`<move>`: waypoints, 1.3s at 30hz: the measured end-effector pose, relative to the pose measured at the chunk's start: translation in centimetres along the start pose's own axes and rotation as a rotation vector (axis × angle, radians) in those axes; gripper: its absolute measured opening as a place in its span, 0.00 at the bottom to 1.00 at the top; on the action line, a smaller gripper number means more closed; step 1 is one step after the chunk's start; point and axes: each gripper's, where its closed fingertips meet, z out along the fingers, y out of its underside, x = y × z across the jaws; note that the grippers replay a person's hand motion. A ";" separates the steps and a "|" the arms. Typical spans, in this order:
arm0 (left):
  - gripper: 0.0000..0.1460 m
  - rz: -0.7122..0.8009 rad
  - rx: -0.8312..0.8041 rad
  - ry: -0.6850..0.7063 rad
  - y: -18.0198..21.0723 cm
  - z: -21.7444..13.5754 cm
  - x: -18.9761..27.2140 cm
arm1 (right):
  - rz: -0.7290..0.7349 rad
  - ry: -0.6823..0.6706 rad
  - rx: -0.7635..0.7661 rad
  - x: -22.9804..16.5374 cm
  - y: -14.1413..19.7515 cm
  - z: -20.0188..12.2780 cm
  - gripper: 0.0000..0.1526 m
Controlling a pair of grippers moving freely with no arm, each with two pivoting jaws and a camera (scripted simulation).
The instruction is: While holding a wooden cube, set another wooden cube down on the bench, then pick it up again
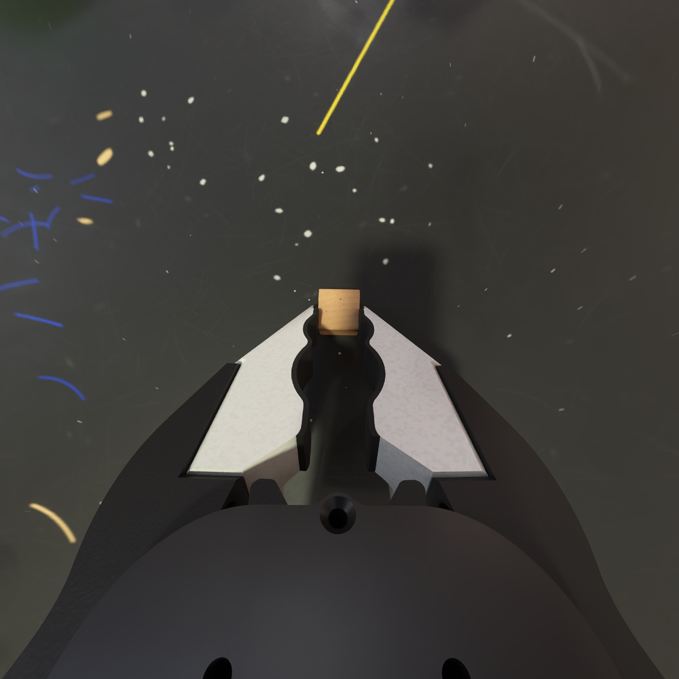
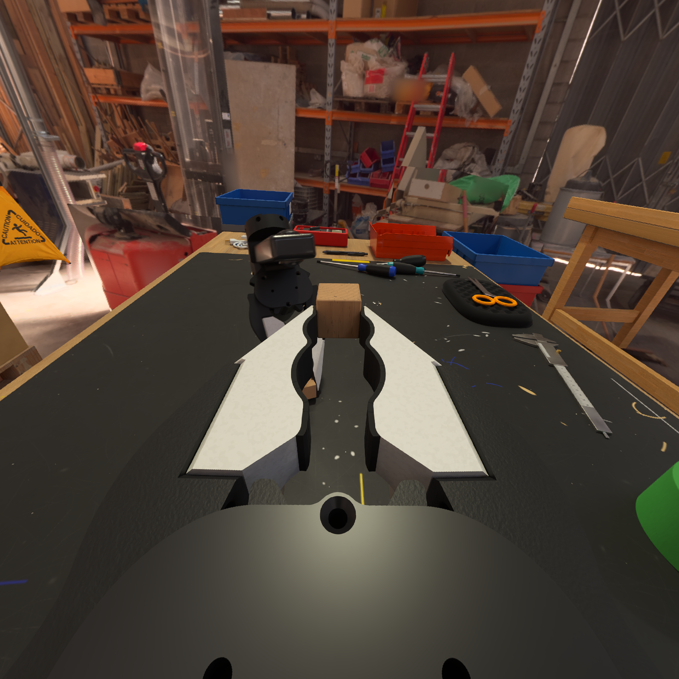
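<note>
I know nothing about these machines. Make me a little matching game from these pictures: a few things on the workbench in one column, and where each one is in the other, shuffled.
Things:
1. wooden cube
2. orange scissors
3. steel ruler
4. blue bin

Places:
A. lying flat on the dark mat, at the bench's right side
B. at the far right corner of the bench
C. gripped between the tips of the right claw
D. resting on a black pad

Pairs: 1-C, 2-D, 3-A, 4-B
</note>
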 end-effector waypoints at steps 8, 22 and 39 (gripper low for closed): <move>0.14 -0.152 -0.178 0.098 -1.8 -4.2 0.3 | 0.007 -0.017 -0.024 -0.2 0.5 0.2 0.14; 0.14 0.063 -0.097 0.212 0.4 -0.8 1.7 | 0.002 -0.026 -0.032 -0.4 0.6 0.4 0.14; 0.14 0.153 0.030 0.169 -0.3 0.4 2.0 | 0.001 -0.027 -0.029 -0.3 0.7 0.4 0.14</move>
